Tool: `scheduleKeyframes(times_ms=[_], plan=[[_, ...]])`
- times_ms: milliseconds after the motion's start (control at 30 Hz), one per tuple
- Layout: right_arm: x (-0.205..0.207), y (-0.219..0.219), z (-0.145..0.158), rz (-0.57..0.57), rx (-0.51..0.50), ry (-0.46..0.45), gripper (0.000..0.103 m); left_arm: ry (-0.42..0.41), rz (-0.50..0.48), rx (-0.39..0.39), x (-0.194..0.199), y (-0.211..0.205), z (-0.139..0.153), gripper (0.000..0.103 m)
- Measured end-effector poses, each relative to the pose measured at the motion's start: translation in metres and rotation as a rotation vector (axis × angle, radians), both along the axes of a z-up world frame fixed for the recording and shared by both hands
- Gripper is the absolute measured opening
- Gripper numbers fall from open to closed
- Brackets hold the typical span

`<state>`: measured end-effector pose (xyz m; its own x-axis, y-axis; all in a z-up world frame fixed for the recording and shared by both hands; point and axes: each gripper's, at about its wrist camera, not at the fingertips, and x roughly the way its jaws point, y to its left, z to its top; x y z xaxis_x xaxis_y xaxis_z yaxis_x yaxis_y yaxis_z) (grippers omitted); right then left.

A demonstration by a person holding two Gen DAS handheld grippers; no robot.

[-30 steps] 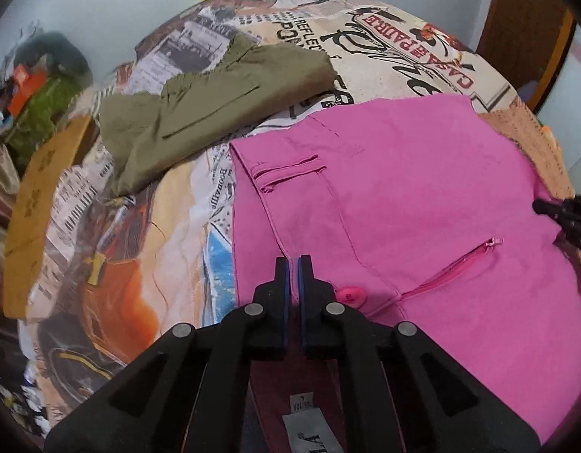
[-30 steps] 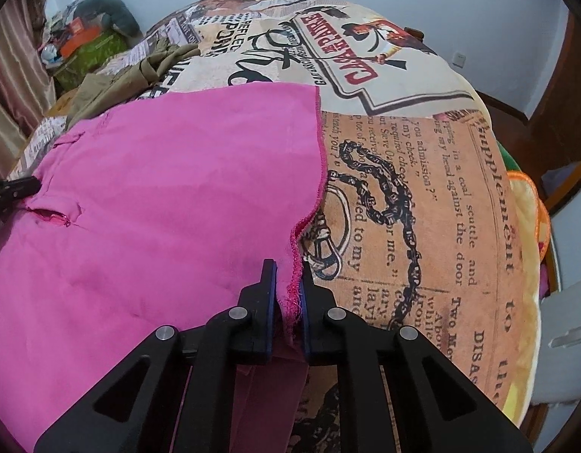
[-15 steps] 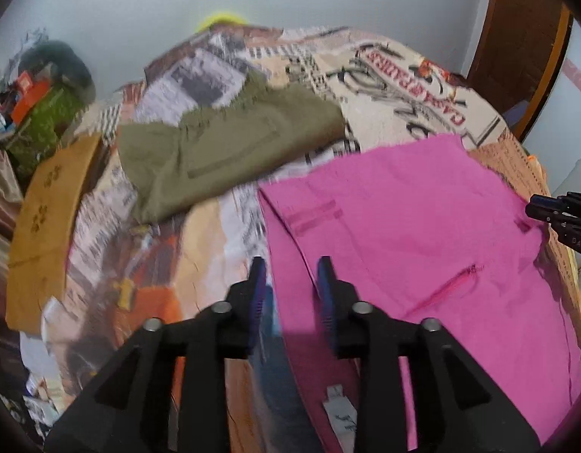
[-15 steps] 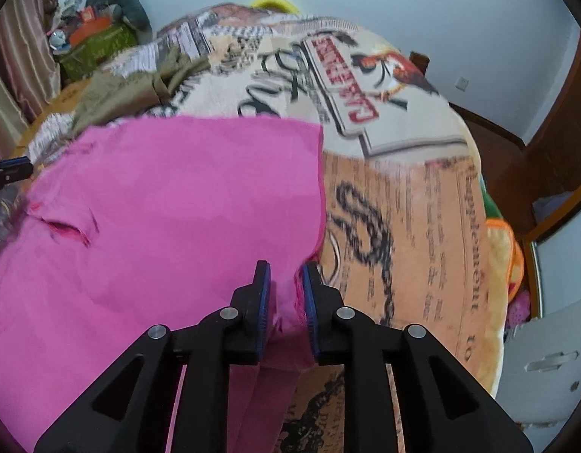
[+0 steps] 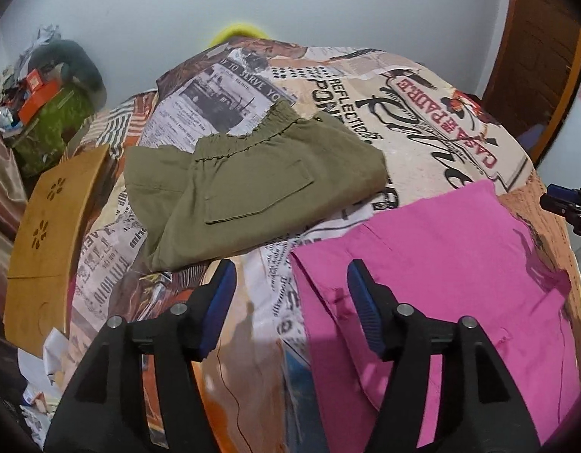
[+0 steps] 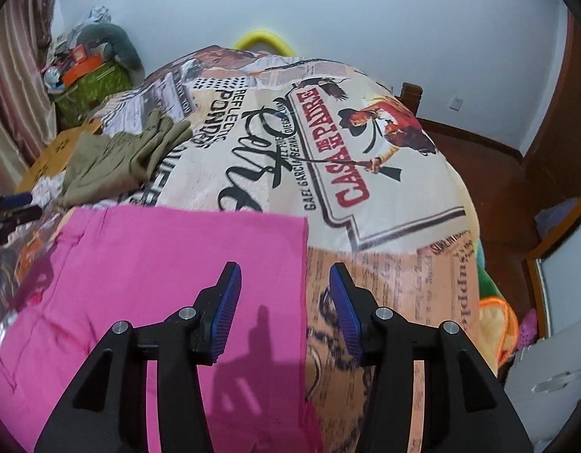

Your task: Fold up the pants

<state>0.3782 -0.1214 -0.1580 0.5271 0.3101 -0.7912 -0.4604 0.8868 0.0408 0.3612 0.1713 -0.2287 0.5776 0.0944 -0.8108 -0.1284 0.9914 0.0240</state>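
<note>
The pink pants (image 5: 441, 271) lie folded flat on the printed bedspread (image 5: 403, 105). They also show in the right wrist view (image 6: 169, 264). My left gripper (image 5: 290, 290) is open and empty, raised above the pants' left edge. My right gripper (image 6: 285, 294) is open and empty, raised above the pants' right edge. The right gripper's tips show at the right edge of the left wrist view (image 5: 566, 204). The left gripper's tips show at the left edge of the right wrist view (image 6: 11, 207).
Folded olive-green pants (image 5: 252, 188) lie on the bed beyond the pink ones. A wooden board (image 5: 49, 234) lies along the bed's left side. A cluttered green box (image 6: 90, 83) stands by the wall. A wooden door (image 5: 535, 56) is at the right.
Both grippers have let go of the pink pants, opened wide and lifted up and back. The pants now rest flat on the bed.
</note>
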Motion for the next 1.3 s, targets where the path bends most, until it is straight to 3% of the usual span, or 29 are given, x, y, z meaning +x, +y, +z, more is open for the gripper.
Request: scheduleKeyframes(times_ms=[200,433,700,767,833,900,1167,1267,1300], plan=[[0.023,0.002,-0.018,-0.025,0.020,0.046,0.045,0.038,0.029,-0.021,0.009,0.019,-0.028,0.063],[0.042,0.013,-0.039,-0.006,-0.011,0.068,0.045,0.101,0.029,-0.144,0.017,0.028,-0.059,0.063],[0.049,0.026,-0.047,0.081,-0.026,0.049,0.045,0.061,0.000,-0.180,0.031,0.019,-0.054,0.063],[0.053,0.028,-0.049,0.090,-0.027,0.054,0.045,0.082,-0.017,-0.174,0.038,0.014,-0.057,0.060],[0.057,0.030,-0.052,0.093,-0.025,0.062,0.045,0.118,-0.046,-0.164,0.044,0.009,-0.063,0.049],[0.061,0.028,-0.054,0.086,-0.010,0.066,0.045,0.127,-0.058,-0.135,0.048,0.006,-0.067,0.048],[0.074,0.025,-0.067,0.060,0.025,0.112,0.045,0.124,-0.022,-0.202,0.053,0.022,-0.073,0.035],[0.075,0.025,-0.068,0.062,0.051,0.119,0.036,0.122,-0.020,-0.190,0.053,0.020,-0.073,0.031],[0.074,0.025,-0.067,0.065,0.054,0.116,0.028,0.121,-0.021,-0.182,0.053,0.019,-0.073,0.028]])
